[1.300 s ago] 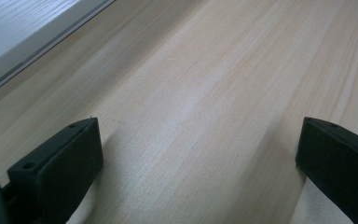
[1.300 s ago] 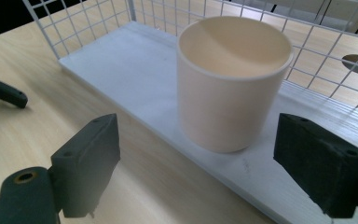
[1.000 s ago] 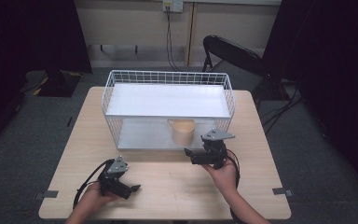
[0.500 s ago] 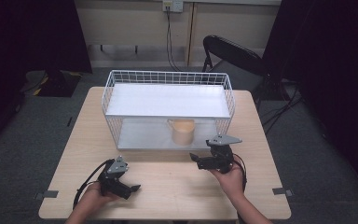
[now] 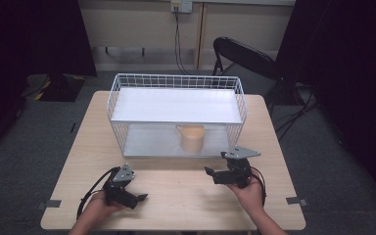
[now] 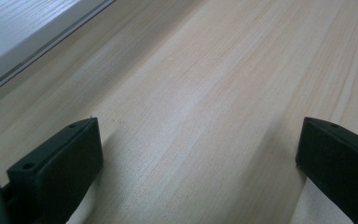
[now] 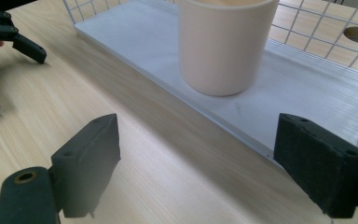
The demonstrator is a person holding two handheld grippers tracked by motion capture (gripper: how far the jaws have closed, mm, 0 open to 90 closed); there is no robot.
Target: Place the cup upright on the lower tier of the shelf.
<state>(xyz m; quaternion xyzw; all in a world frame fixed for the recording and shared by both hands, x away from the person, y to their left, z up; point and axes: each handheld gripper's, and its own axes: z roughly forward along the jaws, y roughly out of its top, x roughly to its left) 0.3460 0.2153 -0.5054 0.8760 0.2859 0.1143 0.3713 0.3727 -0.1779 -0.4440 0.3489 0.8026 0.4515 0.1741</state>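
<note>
Mug [image 7: 227, 44]: pale orange, with a handle; stood upright on the lower shelf [image 5: 147, 142] of the wire basket [image 5: 176, 81], near its open front.
Right claw [image 7: 198, 168]: jaws wide apart, empty, on the counter [image 5: 176, 191] just in front of the mug.
Left claw [image 6: 196, 154]: jaws spread, empty, well apart from the mug.
Handling (judged): rigid, smooth glaze, likely slippery, breakable; moderate weight.
Hold: across the wall near mid-height, or the handle.
</note>
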